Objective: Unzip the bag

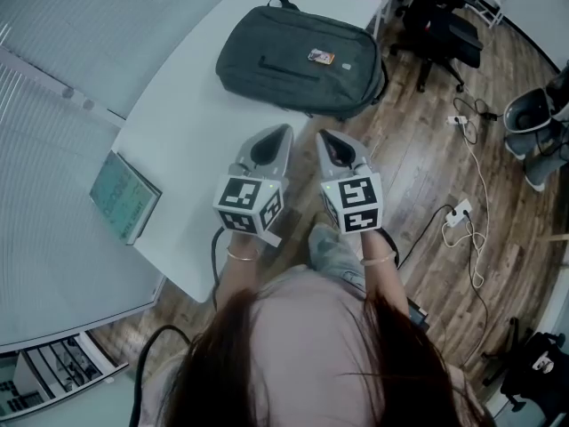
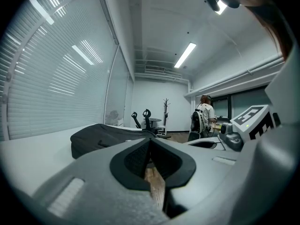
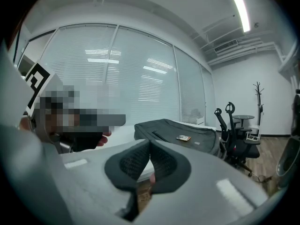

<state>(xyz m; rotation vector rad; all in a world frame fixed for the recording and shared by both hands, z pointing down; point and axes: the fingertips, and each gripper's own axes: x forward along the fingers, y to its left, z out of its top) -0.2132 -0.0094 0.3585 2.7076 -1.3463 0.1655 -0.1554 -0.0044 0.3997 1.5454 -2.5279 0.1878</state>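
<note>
Table (image 1: 191, 127) edge passes under left gripper (image 1: 285, 129); bag (image 1: 298, 60) lies ahead, untouched.

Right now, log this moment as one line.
left claw: shut, empty | right claw: shut, empty | bag: closed, on table, untouched

The bag (image 1: 298, 56) lies on the table (image 1: 191, 140) at its far end, reaching to the right edge and near the far right corner, with a small tag (image 1: 322, 57) on top of it towards that corner. A book (image 1: 124, 196) lies at the table's left edge, well apart from the bag. The left gripper (image 1: 283, 133) is over the right edge nearer the person, short of the bag; the right gripper (image 1: 325, 137) is just beside it, off the edge above the floor (image 1: 418, 167). An office chair (image 1: 442, 32) stands beyond the far right corner, and a power strip (image 1: 460, 212) lies on the floor to the right.
</note>
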